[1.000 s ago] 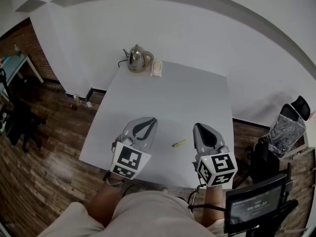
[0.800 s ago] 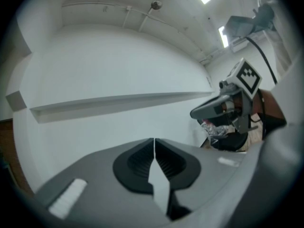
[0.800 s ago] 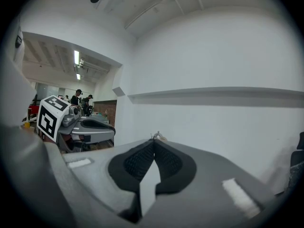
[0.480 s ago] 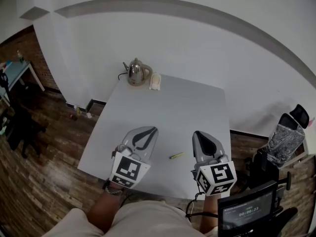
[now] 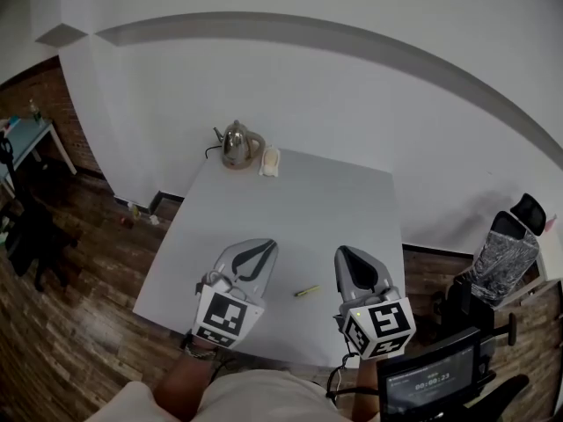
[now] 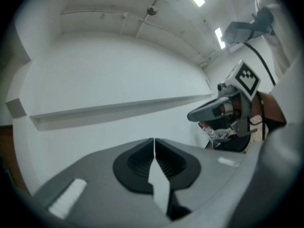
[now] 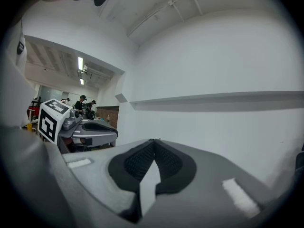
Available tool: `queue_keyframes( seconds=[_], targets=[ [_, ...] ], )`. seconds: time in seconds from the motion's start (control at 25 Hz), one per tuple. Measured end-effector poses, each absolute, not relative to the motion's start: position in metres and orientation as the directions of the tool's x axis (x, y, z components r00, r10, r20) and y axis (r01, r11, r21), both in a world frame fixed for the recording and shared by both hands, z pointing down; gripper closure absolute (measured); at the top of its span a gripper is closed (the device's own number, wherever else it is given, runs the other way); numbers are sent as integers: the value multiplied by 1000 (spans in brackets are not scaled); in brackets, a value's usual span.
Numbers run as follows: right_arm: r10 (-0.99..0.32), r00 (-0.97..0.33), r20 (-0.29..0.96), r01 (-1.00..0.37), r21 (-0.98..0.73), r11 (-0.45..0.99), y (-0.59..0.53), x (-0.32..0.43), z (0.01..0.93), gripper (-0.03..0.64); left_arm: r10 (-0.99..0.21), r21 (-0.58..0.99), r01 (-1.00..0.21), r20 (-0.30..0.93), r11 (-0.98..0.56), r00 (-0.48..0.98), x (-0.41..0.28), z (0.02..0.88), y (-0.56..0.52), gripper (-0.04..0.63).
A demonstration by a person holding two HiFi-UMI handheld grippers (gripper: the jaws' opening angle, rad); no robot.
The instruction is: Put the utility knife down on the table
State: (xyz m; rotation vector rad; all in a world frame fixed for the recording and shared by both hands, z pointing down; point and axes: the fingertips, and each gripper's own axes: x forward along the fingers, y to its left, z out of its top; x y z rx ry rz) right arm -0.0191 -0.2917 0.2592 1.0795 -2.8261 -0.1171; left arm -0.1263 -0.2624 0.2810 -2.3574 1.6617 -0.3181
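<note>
The yellow utility knife (image 5: 307, 291) lies flat on the white table (image 5: 299, 209), near its front edge, between my two grippers. My left gripper (image 5: 262, 250) hovers to the knife's left, shut and holding nothing. My right gripper (image 5: 346, 255) is just right of the knife, also shut and empty. In the left gripper view the left gripper (image 6: 154, 139) has its jaws pressed together, pointing at the white wall. In the right gripper view the right gripper (image 7: 154, 140) shows the same. The knife does not appear in either gripper view.
A metal kettle (image 5: 234, 144) and a small cream object (image 5: 271, 160) stand at the table's far left corner by the wall. A black office chair (image 5: 497, 258) and a screen (image 5: 431, 383) are at the right. Wooden floor (image 5: 79, 271) lies to the left.
The head view has shifted, so the table and knife sit slightly lower and further left in frame. Both grippers stay shut and close to the knife, which lies still.
</note>
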Motion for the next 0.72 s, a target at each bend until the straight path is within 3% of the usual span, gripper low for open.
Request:
queue_keyframes(
  seconds=[0.72],
  targets=[
    [-659, -739, 140, -647, 126, 752, -291, -13, 274, 617, -941, -318, -887, 61, -334, 332, -119, 292, -264, 584]
  ],
)
